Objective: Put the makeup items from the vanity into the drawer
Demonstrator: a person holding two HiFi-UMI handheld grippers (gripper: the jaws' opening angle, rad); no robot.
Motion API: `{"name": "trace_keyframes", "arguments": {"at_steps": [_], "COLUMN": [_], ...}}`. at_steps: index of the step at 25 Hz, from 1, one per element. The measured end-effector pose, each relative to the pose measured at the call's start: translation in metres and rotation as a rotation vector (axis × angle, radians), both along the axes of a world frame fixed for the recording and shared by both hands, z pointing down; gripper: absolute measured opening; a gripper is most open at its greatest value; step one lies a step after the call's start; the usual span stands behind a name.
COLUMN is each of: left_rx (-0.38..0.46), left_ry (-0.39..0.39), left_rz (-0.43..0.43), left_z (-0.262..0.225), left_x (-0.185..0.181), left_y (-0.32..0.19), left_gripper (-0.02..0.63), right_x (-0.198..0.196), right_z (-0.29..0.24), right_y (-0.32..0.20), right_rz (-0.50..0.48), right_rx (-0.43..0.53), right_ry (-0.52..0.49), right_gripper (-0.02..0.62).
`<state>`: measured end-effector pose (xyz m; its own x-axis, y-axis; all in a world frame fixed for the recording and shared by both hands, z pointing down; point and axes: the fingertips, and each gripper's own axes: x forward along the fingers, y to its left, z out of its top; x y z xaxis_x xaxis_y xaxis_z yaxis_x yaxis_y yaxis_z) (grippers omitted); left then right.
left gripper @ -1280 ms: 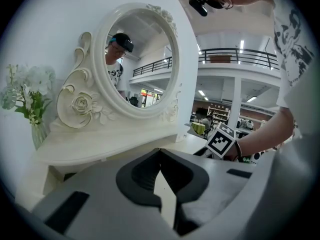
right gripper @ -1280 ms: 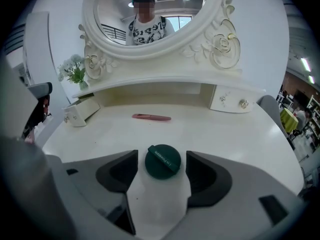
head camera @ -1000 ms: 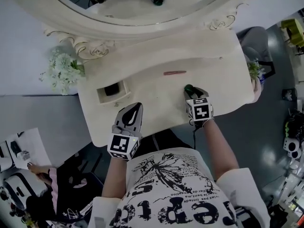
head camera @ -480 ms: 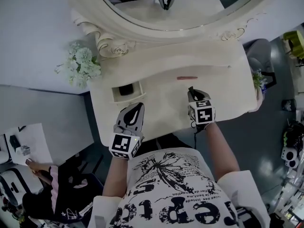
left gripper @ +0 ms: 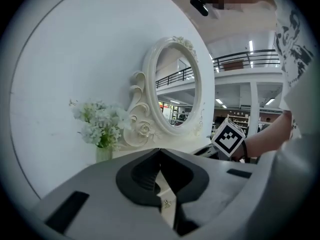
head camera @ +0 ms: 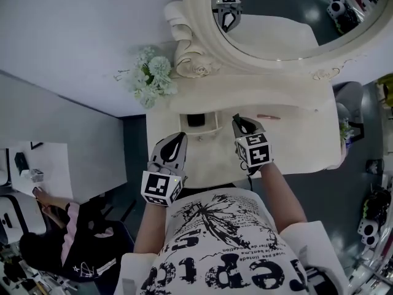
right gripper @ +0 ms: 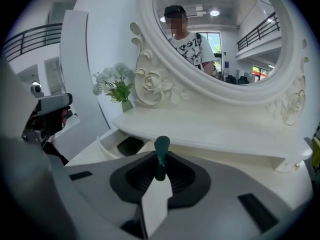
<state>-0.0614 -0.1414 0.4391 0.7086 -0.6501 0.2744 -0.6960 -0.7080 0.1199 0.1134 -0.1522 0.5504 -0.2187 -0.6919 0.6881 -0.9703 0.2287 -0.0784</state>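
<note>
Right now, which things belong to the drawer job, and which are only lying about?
Job: green tube in the right gripper; thin pink stick on the vanity top; open drawer.
Lying about: flowers; mirror.

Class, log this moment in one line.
right tool: just closed on green tube | left tool: shut, empty | drawer: open | pink stick: on vanity

Three makeup pieces show: one dark green tube, one reddish pencil, one black item. There is one open drawer, one mirror and two flower bunches.
</note>
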Motion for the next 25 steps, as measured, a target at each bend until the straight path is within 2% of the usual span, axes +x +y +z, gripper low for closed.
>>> {"name": "trace_keyframes", "arguments": {"at_steps": [4,10,12,15,17,25], "left_rx": [0.006,-0.007,-0.014,-0.02,-0.021,-0.027], "left_ry": [0.004,0.01,0.011,0.014,0.018,0.025], "left_rz": [-0.051,-0.098,-0.104,-0.108,-0.102,-0.026], "left_z": [-0.002,0.005,0.008,0.01,0.011,0.015], "left_x": [-0.03,-0.062,-0.069,-0.078,-0.082,-0.075], "left_y": [-0.01,-0.019,-0.021,-0.026,-0.029,-0.042], "left_gripper": [0.02,0.02,0.018,0.02,0.02,0.02], "right_x": [-0.045,-0.094,-0.104,-0.114,-0.117,-0.1], "right_z": [-0.002,0.013,0.019,0.023,0.023,0.014], "right_y": [-0.015,-0.021,-0.022,-0.024,-0.025,-0.031], "right_rz": [-0.082,-0.202,-0.225,-0.22,-0.203,-0.105], "right_rx": [-0.012,-0.087,-0.118,-0.132,-0.127,-0.076], "right_ry": [-0.035,-0.019,-0.014,-0.015,-0.015,-0.01], "right_gripper": [0.064,0.075,0.109,0.23,0.268,0.273]}}
